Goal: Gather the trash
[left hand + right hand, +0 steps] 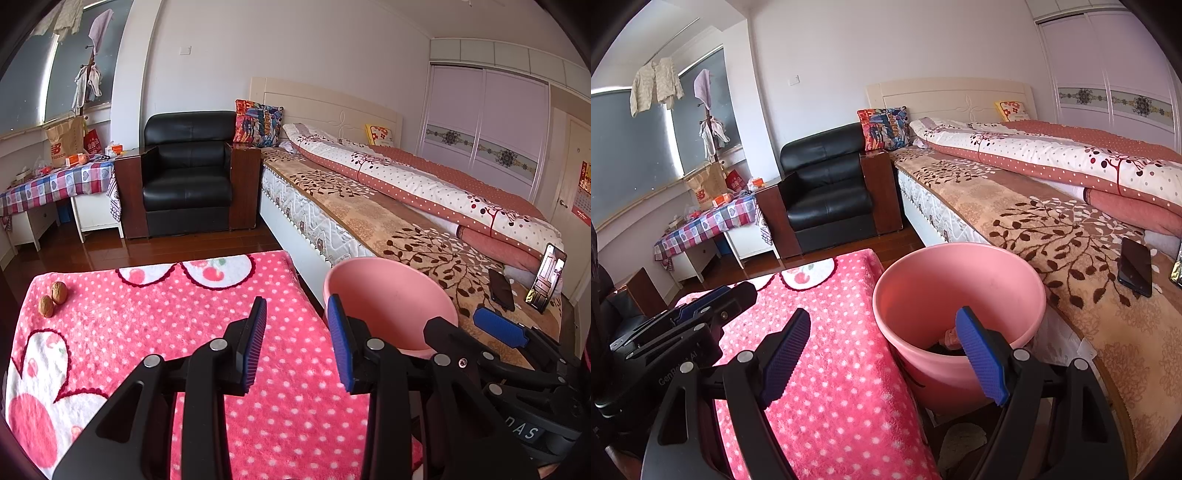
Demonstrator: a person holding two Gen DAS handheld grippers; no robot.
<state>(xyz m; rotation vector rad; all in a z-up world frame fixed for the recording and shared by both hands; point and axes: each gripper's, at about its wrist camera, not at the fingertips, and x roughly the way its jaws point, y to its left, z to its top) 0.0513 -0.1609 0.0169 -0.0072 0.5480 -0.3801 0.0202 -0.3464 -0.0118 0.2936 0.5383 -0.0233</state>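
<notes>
Both grippers, left gripper (pixel 297 343) and right gripper (pixel 882 354), empty with jaws open; two walnuts (pixel 53 298) remain at bench's far left, pink bin (pixel 960 295) right already holds some scraps.

bucket (pixel 960 295) between blanket (pixel 842 387) and bed (pixel 1071 240) (walnuts (pixel 53 298) on blanket)

Bedroom w/ white walls (pixel 332 44), black armchair (pixel 188 173), bed (pixel 388 192), wood floor (pixel 92 251).
</notes>
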